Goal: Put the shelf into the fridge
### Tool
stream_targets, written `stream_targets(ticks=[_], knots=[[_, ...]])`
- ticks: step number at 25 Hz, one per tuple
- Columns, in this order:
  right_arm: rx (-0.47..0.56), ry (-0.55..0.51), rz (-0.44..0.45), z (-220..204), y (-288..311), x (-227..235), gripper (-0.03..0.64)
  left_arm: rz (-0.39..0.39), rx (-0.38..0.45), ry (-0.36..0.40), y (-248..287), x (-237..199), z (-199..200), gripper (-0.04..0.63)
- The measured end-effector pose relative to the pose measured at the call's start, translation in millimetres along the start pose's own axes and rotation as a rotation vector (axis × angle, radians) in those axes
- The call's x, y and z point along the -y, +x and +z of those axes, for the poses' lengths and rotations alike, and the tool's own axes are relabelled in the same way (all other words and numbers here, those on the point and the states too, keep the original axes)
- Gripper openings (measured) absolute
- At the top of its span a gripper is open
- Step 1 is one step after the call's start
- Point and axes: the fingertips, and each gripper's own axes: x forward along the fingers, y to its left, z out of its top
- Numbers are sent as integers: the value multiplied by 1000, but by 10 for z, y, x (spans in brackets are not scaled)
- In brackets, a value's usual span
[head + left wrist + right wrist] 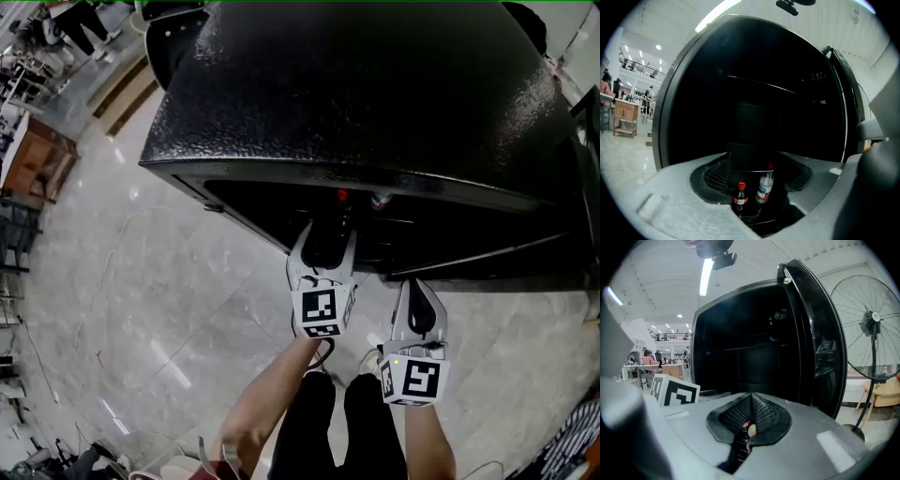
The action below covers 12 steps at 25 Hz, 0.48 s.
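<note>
The left tool, jaws apart and empty, reaches into the open fridge while the right tool hangs just outside, jaws together, probably because the thin shelf already spans the far interior.

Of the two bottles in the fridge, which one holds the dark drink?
The left bottle in the left gripper view, with the red label; the right bottle is clear with a pale label.
</note>
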Motion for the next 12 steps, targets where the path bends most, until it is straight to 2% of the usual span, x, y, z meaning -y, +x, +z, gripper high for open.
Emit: stream_targets(ticks=[4,12], knots=[[11,-11,17,195,-97,-55,-5,-27,0,-2,-237,29,275,281],[20,-23,66,658,-407,-157,-5,-71,-5,0,-1054,225,769,281]])
